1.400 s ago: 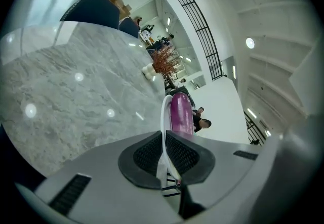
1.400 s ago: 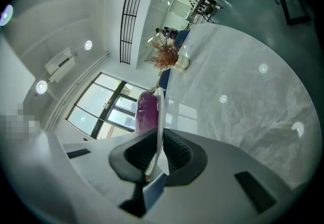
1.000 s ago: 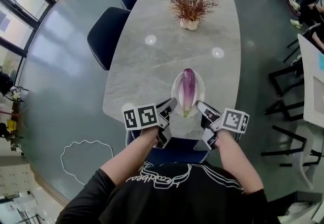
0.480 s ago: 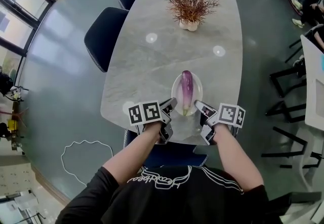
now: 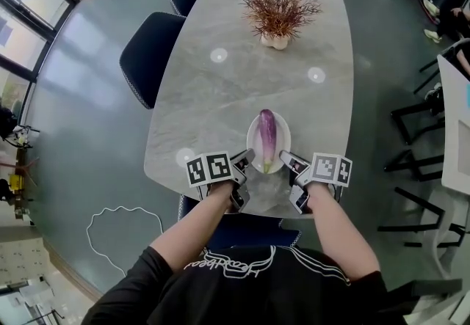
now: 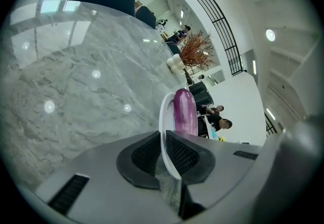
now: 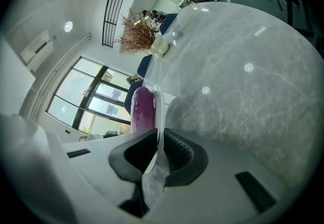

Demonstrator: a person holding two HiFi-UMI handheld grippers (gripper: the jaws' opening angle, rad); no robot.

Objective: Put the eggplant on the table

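Note:
A purple eggplant (image 5: 267, 137) lies lengthwise in a white oval plate (image 5: 254, 141) just over the near end of the grey marble table (image 5: 220, 89). My left gripper (image 5: 248, 160) is shut on the plate's near left rim, and my right gripper (image 5: 285, 159) is shut on its near right rim. In the left gripper view the plate's rim (image 6: 165, 132) stands pinched between the dark pads, with the eggplant (image 6: 184, 112) beyond. The right gripper view shows the rim (image 7: 158, 132) pinched likewise, the eggplant (image 7: 142, 109) to its left. Whether the plate touches the table I cannot tell.
A white pot of dried reddish branches (image 5: 278, 8) stands at the table's far end. Dark blue chairs (image 5: 150, 52) line the left side, and another chair (image 5: 242, 224) is tucked under the near edge. More desks and seated people show at the far right.
Both grippers have sunk with the plate and eggplant, closer to the tabletop at the near end. The grips look unchanged.

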